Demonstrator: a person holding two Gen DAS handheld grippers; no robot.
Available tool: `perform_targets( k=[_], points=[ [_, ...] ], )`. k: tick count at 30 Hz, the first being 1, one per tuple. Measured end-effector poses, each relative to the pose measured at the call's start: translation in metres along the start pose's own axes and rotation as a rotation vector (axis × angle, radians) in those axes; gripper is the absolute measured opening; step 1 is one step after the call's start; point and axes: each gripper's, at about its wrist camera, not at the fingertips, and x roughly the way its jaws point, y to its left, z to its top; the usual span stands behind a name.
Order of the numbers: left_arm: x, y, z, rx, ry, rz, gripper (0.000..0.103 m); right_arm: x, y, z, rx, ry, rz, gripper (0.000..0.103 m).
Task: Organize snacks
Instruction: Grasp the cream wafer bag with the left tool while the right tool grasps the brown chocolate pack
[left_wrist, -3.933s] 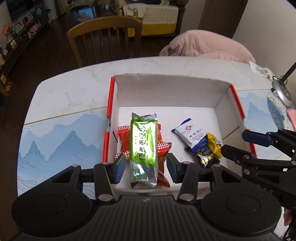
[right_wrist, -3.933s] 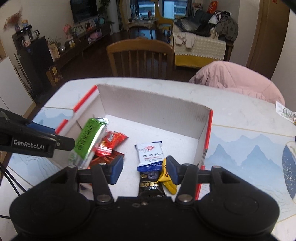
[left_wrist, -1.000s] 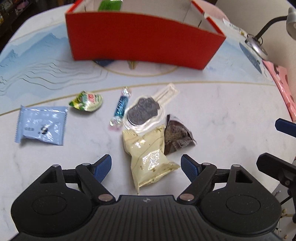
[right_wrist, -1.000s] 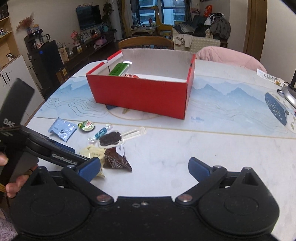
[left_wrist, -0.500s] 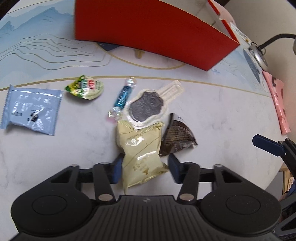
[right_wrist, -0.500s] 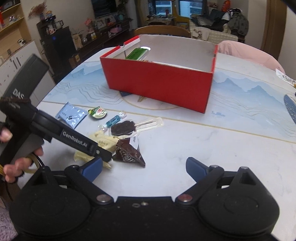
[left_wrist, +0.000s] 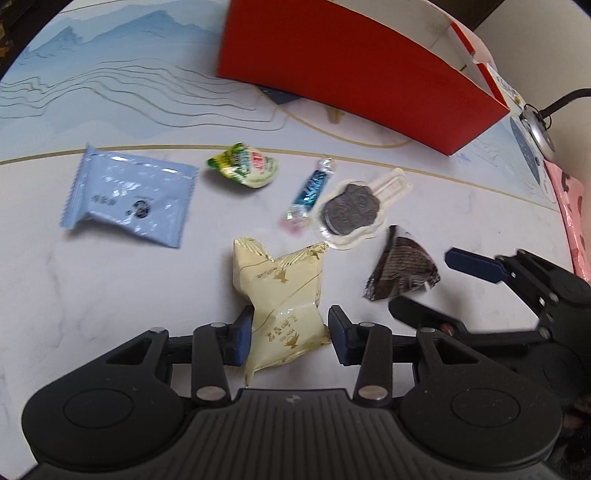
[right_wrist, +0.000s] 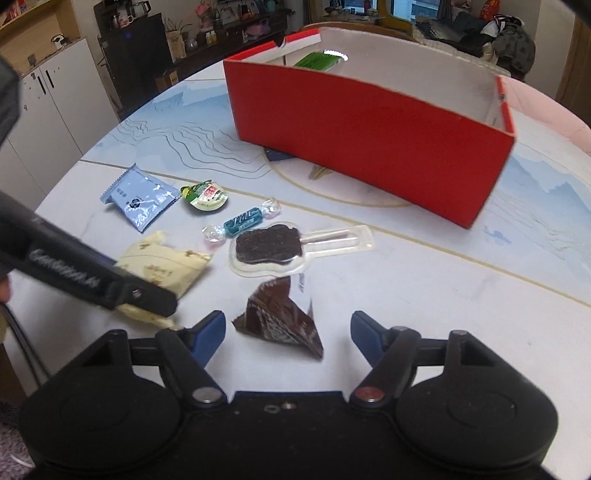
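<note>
My left gripper (left_wrist: 288, 338) is shut on the near end of a cream-yellow snack packet (left_wrist: 282, 291), which also shows in the right wrist view (right_wrist: 162, 267). My right gripper (right_wrist: 288, 334) is open, its fingers either side of a dark brown triangular packet (right_wrist: 280, 319) that lies on the table (left_wrist: 402, 273). Further off lie a chocolate lollipop in clear wrap (right_wrist: 273, 245), a blue twist candy (right_wrist: 242, 221), a green jelly cup (right_wrist: 205, 195) and a light blue packet (right_wrist: 140, 197). The red box (right_wrist: 369, 122) stands behind them, with a green packet (right_wrist: 319, 59) inside.
The marble table (right_wrist: 443, 295) has a blue mountain-pattern mat (right_wrist: 192, 125) under the box. A lamp base (left_wrist: 537, 125) and a pink item (left_wrist: 572, 206) sit at the right edge. Cabinets (right_wrist: 48, 99) and a chair stand beyond the table.
My left gripper has closed on the cream packet and drawn it away from the lollipop. My right gripper has come forward and lower, narrowing around the brown triangular packet.
</note>
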Motion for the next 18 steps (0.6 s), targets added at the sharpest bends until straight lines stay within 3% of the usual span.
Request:
perform_targets(
  k=[4, 8, 18],
  points=[
    [-0.006, 0.007, -0.004, -0.012, -0.010, 0.008, 0.041, 0.010, -0.001, 0.005, 0.027, 0.008, 0.021, 0.062],
    [-0.009, 0.012, -0.006, -0.018, -0.018, 0.014, 0.041, 0.017, 0.000, 0.004, 0.044, 0.022, 0.030, 0.043],
    [-0.018, 0.012, -0.011, -0.003, -0.050, 0.022, 0.041, 0.000, 0.006, -0.004, 0.081, -0.006, -0.010, 0.032]
  ],
)
